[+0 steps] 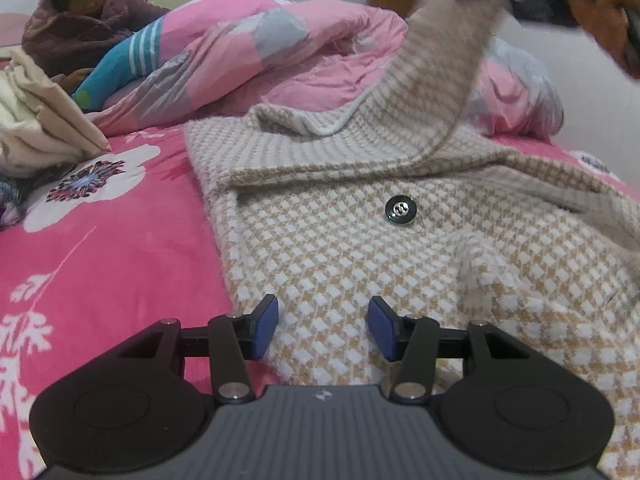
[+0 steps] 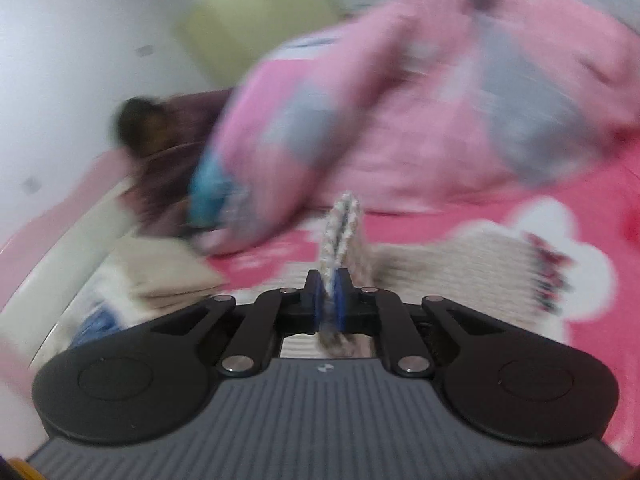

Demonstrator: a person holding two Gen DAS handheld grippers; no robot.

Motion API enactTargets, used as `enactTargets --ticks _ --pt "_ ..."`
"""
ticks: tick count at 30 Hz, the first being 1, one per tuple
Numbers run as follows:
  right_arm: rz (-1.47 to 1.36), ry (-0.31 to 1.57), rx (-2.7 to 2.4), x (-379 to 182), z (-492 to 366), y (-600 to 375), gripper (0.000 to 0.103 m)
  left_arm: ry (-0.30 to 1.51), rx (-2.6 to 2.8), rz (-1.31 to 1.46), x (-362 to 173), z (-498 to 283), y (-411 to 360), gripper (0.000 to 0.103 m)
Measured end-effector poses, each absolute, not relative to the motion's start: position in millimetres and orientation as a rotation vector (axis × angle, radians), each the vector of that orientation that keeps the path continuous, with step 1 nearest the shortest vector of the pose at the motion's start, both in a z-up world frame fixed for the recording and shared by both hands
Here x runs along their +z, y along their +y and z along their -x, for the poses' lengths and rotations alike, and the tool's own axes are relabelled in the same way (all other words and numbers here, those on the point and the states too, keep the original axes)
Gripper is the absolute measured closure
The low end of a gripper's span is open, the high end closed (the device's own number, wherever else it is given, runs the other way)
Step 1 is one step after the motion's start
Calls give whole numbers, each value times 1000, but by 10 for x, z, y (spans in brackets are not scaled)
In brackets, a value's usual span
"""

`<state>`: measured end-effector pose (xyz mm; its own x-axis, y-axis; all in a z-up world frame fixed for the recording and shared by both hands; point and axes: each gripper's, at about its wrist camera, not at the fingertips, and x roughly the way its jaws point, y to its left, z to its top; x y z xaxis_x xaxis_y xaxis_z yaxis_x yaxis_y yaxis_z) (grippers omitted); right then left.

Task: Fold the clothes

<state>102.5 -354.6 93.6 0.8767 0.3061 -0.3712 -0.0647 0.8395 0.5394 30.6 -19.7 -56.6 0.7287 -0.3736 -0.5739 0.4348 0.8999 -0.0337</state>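
A beige-and-white houndstooth knit jacket [image 1: 360,248] with a black button [image 1: 400,210] lies spread on the bed. My left gripper [image 1: 323,326] stands open low over its front panel, blue pads apart with flat fabric between them. One sleeve [image 1: 440,60] is lifted up to the top right, where a person's hand [image 1: 612,12] holds a dark, blurred tool. In the right wrist view my right gripper [image 2: 330,292] is shut on a folded strip of that knit fabric [image 2: 340,224], which sticks up between the pads. The rest of the jacket [image 2: 460,260] lies below, blurred.
The bed has a pink floral sheet [image 1: 100,260]. A bunched pink-and-grey quilt [image 1: 280,40] lies behind the jacket. Folded beige clothes [image 1: 40,128] sit at the left. A person wrapped in a purple blanket [image 1: 80,28] sits at the far left corner.
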Motion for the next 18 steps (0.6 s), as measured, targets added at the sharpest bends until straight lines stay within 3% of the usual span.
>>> enactTargets --ticks 7,18 --pt "-394 466 446 1642 -1621 -2246 97 586 -447 -9 -599 -174 -27 52" --pt "-262 377 897 2125 -2339 -271 97 592 -475 163 -693 -156 273 50"
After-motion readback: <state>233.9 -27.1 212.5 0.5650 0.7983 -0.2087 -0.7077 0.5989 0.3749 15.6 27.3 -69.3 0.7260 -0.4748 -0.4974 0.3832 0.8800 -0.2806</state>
